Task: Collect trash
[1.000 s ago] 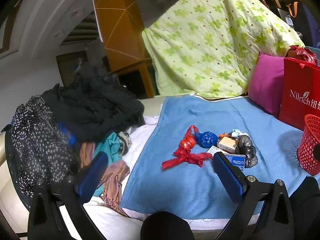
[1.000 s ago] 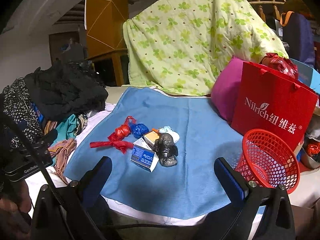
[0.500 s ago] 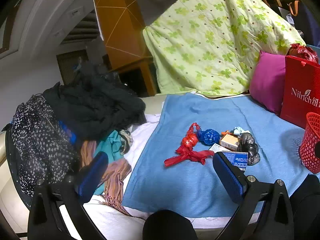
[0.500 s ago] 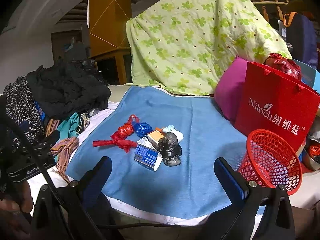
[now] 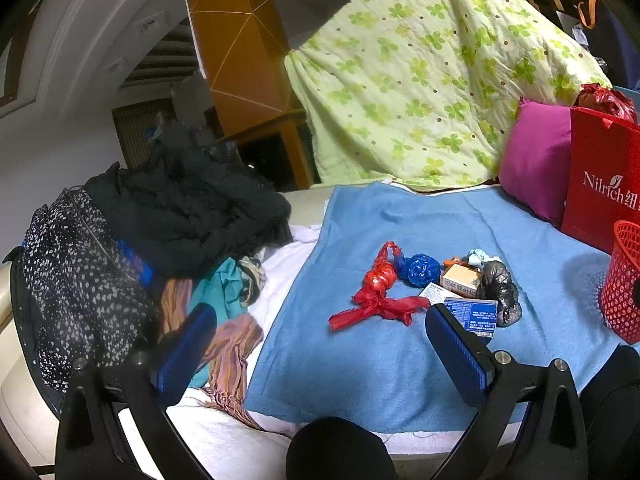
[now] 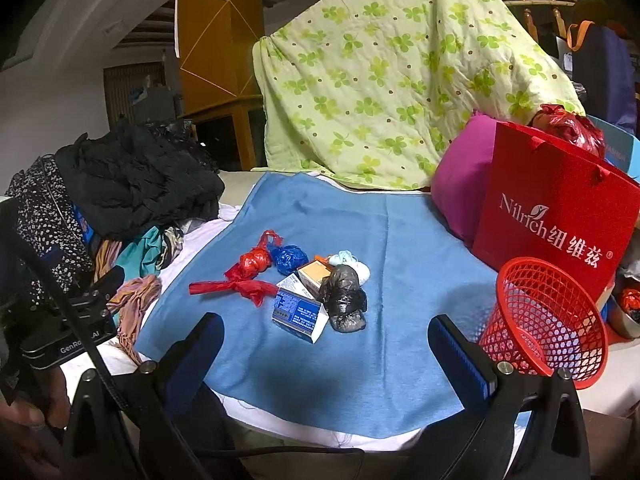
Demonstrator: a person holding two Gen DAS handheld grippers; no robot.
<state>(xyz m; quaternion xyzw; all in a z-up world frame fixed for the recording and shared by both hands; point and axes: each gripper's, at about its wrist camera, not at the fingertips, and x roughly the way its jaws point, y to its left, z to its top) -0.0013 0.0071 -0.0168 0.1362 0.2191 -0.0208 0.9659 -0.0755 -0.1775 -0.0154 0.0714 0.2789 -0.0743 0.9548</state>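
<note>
Clothes point(image 5: 132, 240) fill the left of both views in a dark heap, and the separate garments run together so that few can be told apart. At the lower left of the right wrist view, part of the left gripper's body and a hand point(image 6: 28, 432) beneath it show, both cut by the frame edge. The left gripper point(image 5: 320, 344) hangs above the near edge of the blue towel point(image 5: 360, 380), released, jaws wide apart and nothing between them. Near the middle of the towel lies the trash in one tight cluster: a red knotted bag point(image 6: 248, 272), a blue crumpled bag point(image 6: 290, 259), an orange box point(image 6: 314, 274), a blue-and-white carton point(image 6: 298, 314) and a black bag point(image 6: 344, 300), each touching its neighbour. A pale bundle behind the black bag is mostly hidden. The right gripper point(image 6: 324, 344) is likewise spread open and empty, low over the towel's near edge. At the right stands a red mesh basket point(image 6: 548, 316), cut off by the frame in the left wrist view, with a red paper bag point(image 6: 552, 208) behind it.
</note>
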